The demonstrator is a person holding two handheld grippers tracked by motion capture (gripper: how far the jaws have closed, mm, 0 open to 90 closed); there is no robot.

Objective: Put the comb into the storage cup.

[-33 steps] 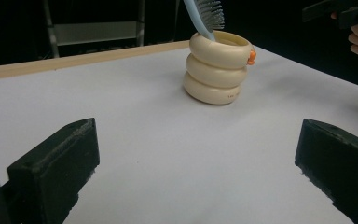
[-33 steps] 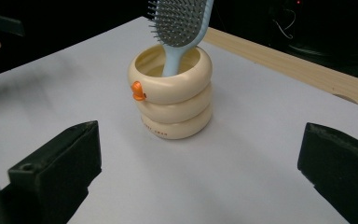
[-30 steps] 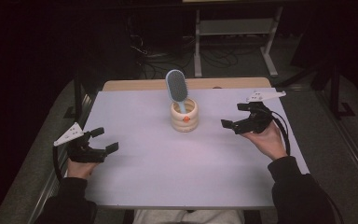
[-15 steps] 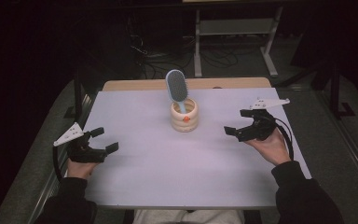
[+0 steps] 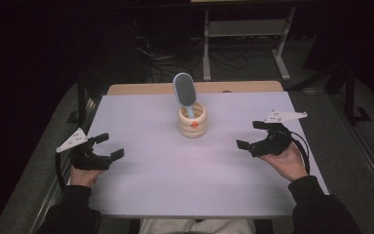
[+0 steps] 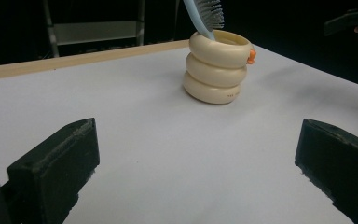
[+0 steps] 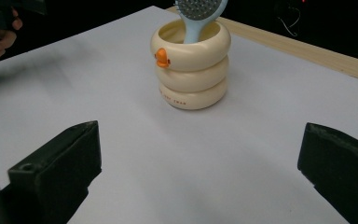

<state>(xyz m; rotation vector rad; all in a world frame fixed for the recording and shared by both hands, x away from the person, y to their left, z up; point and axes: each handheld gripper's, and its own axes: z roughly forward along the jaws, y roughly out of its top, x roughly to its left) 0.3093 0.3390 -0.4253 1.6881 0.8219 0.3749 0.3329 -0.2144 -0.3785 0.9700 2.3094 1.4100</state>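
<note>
a pale blue hairbrush (image 5: 184,92) stands handle-down in a cream, ring-stacked holder (image 5: 192,121) with a small orange duck beak on its side, set toward the far middle of the white worktop (image 5: 175,175). the brush leans a little, its bristled head up above the rim and its handle resting against the inner wall of the holder. the left gripper (image 5: 106,148) sits low near the left edge of the worktop, jaws spread wide and holding nothing; in the left gripper view the two black jaws frame bare worktop with the holder well ahead and to the right. the right gripper (image 5: 253,135) hovers near the right side, likewise with jaws wide apart and empty, and in the right gripper view the holder lies ahead, roughly centred between the jaws, beak turned toward the camera. both grippers are well apart from the holder, one on each side. judging from this layout, the work looks to be at a resting point between steps: either the brush has just been stowed or it is about to be fetched out. if the next move is a pick, it calls for one gripper to come in above the rim, line its jaws across the narrow neck just below the brush head, close there, and lift straight up so the handle clears the wall without tipping the light holder; the other gripper could steady the holder's side.
</note>
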